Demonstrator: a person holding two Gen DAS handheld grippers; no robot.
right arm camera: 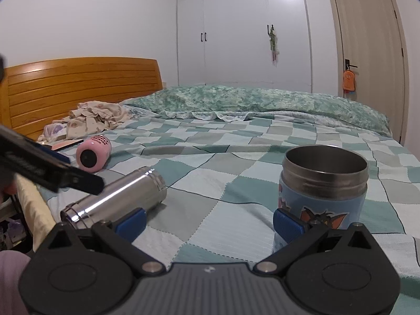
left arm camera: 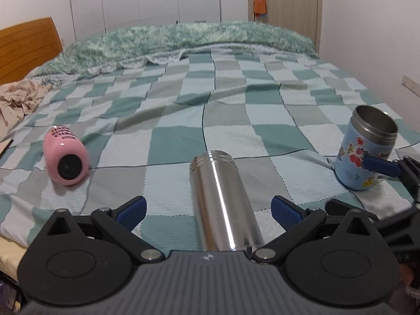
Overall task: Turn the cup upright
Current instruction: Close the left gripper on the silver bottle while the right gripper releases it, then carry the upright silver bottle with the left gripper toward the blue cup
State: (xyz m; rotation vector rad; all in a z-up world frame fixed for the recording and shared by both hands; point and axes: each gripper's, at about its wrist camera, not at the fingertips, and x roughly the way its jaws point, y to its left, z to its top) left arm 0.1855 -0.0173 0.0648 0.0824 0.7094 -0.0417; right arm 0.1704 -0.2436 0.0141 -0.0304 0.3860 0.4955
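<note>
A steel cup lies on its side on the checked bedspread, straight between the spread fingers of my open left gripper. It also shows in the right wrist view. A pink cup lies on its side at the left and shows in the right wrist view too. A blue cartoon cup stands upright, mouth up, by the right finger of my open right gripper. In the left wrist view the blue cup has a right gripper finger beside it.
A wooden headboard and crumpled cloth are at the far left. A green quilt runs along the bed's far side. White wardrobes and a door stand behind. The bed edge is near left.
</note>
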